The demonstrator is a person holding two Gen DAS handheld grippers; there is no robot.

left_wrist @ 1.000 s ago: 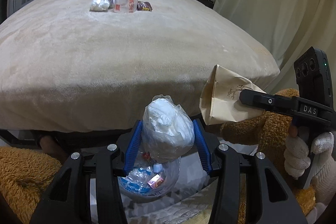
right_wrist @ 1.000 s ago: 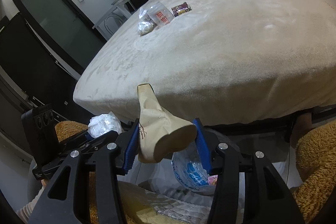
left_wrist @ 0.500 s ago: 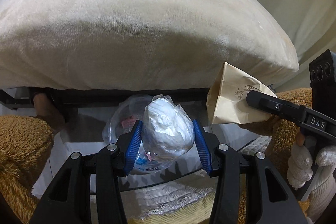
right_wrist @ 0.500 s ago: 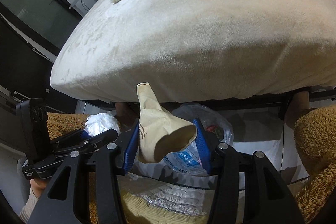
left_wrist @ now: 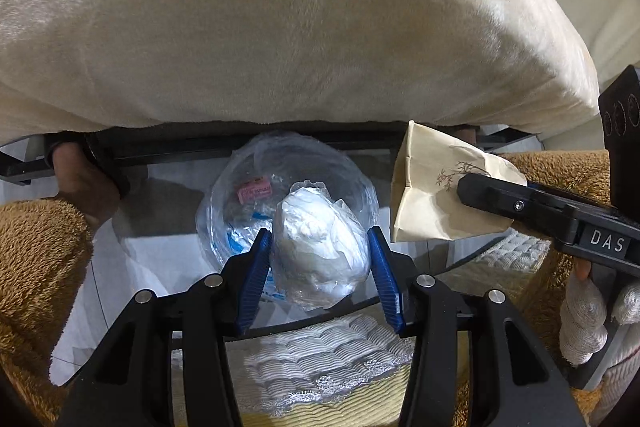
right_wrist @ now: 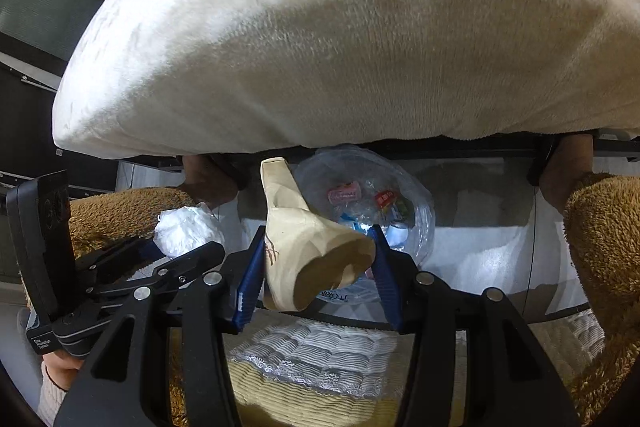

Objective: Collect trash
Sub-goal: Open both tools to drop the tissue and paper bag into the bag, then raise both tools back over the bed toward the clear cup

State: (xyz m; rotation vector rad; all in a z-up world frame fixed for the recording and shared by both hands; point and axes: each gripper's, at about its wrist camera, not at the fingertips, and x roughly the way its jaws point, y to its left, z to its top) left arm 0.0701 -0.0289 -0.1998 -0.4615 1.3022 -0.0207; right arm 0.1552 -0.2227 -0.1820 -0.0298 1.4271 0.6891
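My left claw is clamped on a white wad of crumpled plastic, its blue pads pressing the bundle from both sides, and I hold it in the air just above the open mouth of a clear trash bag that sits on the floor below. My right claw is closed around a tan paper bag, pinched between its own blue pads, and from the left camera that paper bag hangs just to the right of the trash bag, apart from the plastic wad. From the right camera the trash bag shows a few coloured wrappers lying inside it, and the left claw with its white wad sits off to the left. Above everything bulges the edge of a bed covered in a cream plush blanket, with a dark bed frame running under it. The floor beneath the trash bag is pale and glossy. Fuzzy brown sleeves frame both sides of the views, and a quilted white and yellow cloth lies close below the claws. Far left in the right camera stands a dark panelled wall.
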